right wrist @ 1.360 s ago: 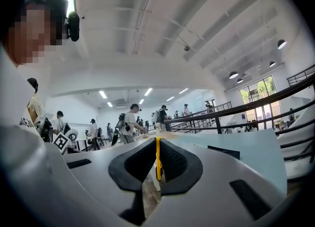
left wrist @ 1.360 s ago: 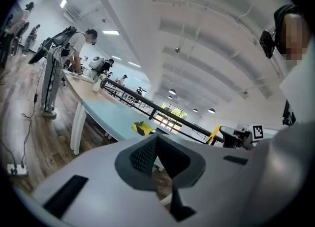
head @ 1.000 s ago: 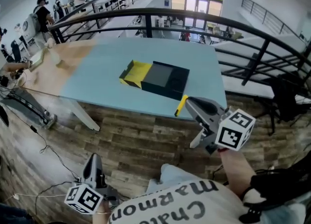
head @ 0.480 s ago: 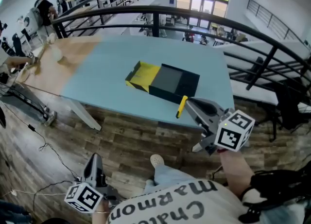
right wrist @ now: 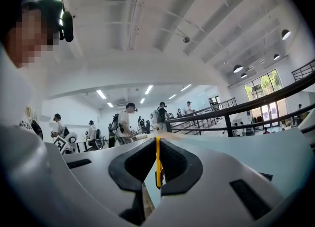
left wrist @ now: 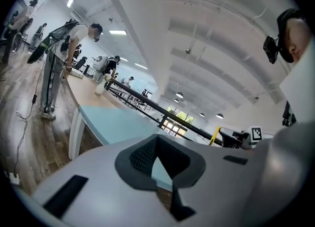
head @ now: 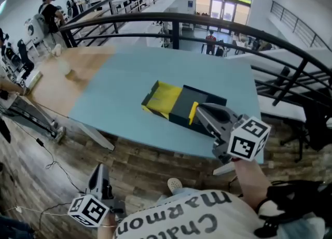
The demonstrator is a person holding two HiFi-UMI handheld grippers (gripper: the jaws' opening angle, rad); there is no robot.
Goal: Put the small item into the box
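The small item is a thin yellow strip (head: 193,112), and my right gripper (head: 199,111) is shut on it, holding it on end over the near part of the box. The box (head: 180,108) is dark and open, with a yellow flap (head: 164,99) folded out to its left, and it lies on the teal table (head: 119,77). In the right gripper view the strip (right wrist: 157,164) stands pinched between the dark pads. My left gripper (head: 98,168) hangs low at the bottom left, over the floor and away from the table. Its jaws (left wrist: 158,172) are closed with nothing between them.
The table's left end is bare wood (head: 57,72). A dark curved railing (head: 207,23) runs behind the table and down its right side. Wooden floor lies between me and the table, with my shoe (head: 175,184) on it. Several people stand at far benches on the left.
My right gripper has carried the yellow strip forward from the table's near edge to over the box. The table and box look closer. The left gripper has stayed put.
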